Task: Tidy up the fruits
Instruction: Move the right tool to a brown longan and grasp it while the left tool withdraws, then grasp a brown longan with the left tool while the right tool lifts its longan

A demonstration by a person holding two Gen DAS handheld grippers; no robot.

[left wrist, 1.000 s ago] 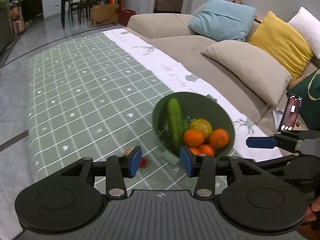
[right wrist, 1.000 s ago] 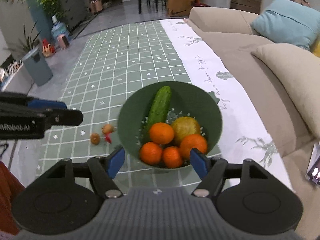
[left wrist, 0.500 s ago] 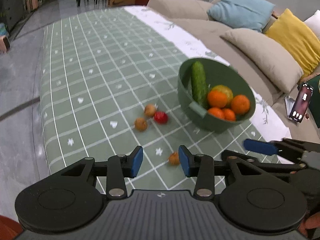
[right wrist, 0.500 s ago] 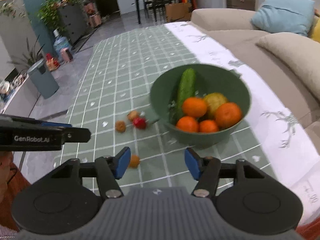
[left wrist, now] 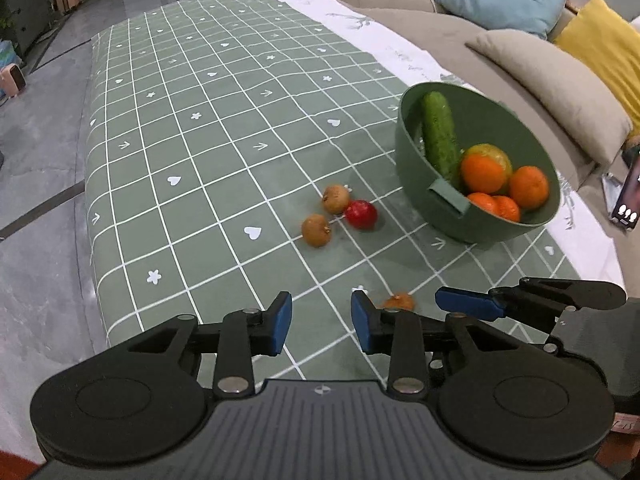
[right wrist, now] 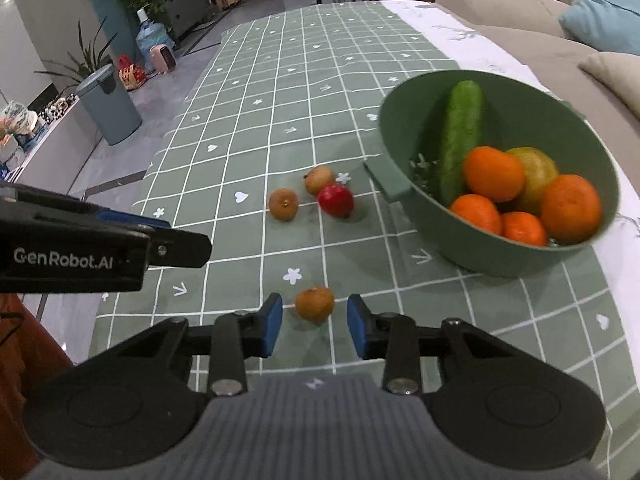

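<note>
Spreading wide: right gripper (right wrist: pixel 314 326), blue pads parted and holding nothing, with a small brown fruit (right wrist: pixel 315 303) on the cloth just ahead of the gap between them, touching neither pad.
Left gripper (left wrist: pixel 321 328): jaws parted to a similar width, empty, over bare cloth; the same small brown fruit (left wrist: pixel 399 302) lies just beyond its right fingertip.
Bowl (right wrist: pixel 408 184): green, with a side handle, standing on the cloth to the right near the sofa.
Bowl contents: a cucumber (right wrist: pixel 460 136) leaning on the inner wall, four oranges (right wrist: pixel 494 174) and one yellow-green fruit (right wrist: pixel 538 172) behind them.
Loose fruit: two more brown fruits (right wrist: pixel 283 204) and one red fruit (right wrist: pixel 336 200) clustered left of the bowl; the red one touches the farther brown one.
Surface: green tablecloth (right wrist: pixel 280 92) with a white grid, white border on the sofa side.
Room: beige sofa (left wrist: pixel 460 64) with blue, beige and yellow cushions; grey bin (right wrist: pixel 108 106) and plants on the floor.
</note>
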